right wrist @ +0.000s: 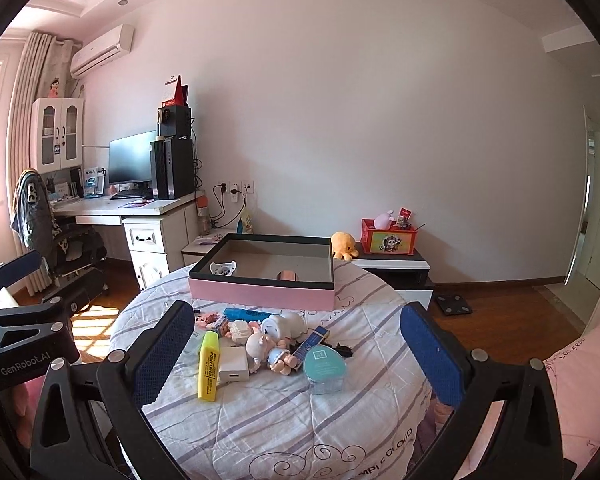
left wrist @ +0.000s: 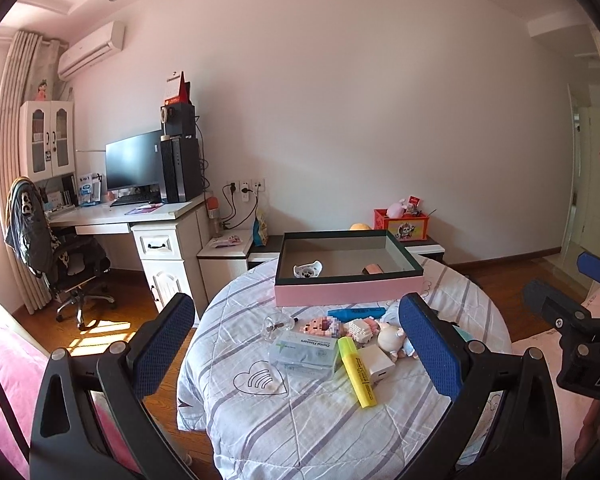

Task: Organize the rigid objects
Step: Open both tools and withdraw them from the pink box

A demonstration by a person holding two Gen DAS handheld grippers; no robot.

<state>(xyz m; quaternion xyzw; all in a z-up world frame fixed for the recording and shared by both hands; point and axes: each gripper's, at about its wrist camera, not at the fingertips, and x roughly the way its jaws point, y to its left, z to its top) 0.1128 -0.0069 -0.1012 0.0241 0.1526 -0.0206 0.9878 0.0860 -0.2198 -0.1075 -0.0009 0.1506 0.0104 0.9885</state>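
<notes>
Box [right wrist: 262, 294]: pink, at the counter's [right wrist: 260, 420] far edge; holds a white trinket [right wrist: 222, 268] and a small pink block [right wrist: 287, 276].
Highlighter [right wrist: 209, 366]: yellow, in front of the box, long axis pointing towards it.
Left hand-held gripper [left wrist: 296, 344]: wide apart, empty.
Right hand-held gripper [right wrist: 298, 352]: wide apart, empty.

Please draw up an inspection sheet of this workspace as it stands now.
Surface: round table under a striped quilt.
Job's things: pink box, open, holding two small items; yellow highlighter, blue highlighter, white charger, doll, teal tin, floss box loose in front.
Clutter: nothing seen beyond those.
Grippers: left gripper and right gripper open, empty.
Cables: plugged into wall sockets.
Surroundings: desk with monitor, office chair.
</notes>
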